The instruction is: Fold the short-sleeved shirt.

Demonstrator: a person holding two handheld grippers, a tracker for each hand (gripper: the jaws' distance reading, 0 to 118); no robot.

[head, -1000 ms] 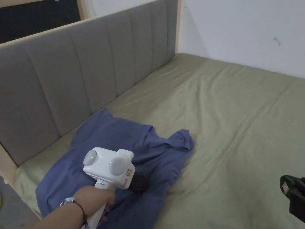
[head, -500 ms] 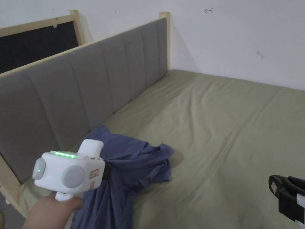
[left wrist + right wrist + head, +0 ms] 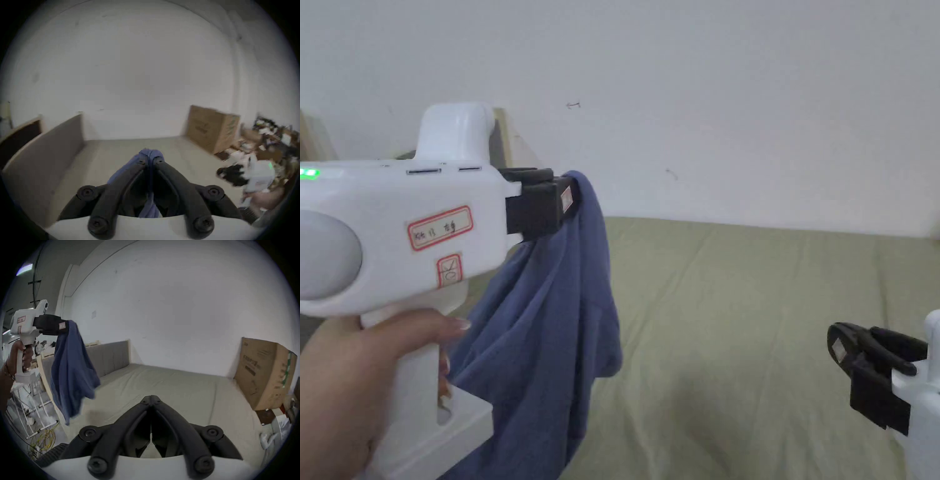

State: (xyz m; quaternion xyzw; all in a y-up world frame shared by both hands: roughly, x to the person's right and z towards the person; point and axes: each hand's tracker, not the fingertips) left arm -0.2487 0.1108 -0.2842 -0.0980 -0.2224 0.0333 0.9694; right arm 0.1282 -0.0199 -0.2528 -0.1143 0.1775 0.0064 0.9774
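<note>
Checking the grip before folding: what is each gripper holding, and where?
The left gripper pinches the blue shirt at a bunched top fold; the right gripper holds nothing.

Setting: bedroom doubling as storage or test room. Evidence: bed with olive-green fitted sheet (image 3: pixel 750 300), grey padded upholstered headboard (image 3: pixel 112 353), bare white wall (image 3: pixel 737 94), large brown cardboard box (image 3: pixel 266 374), loose yellow cables on floor (image 3: pixel 47 439).
</note>
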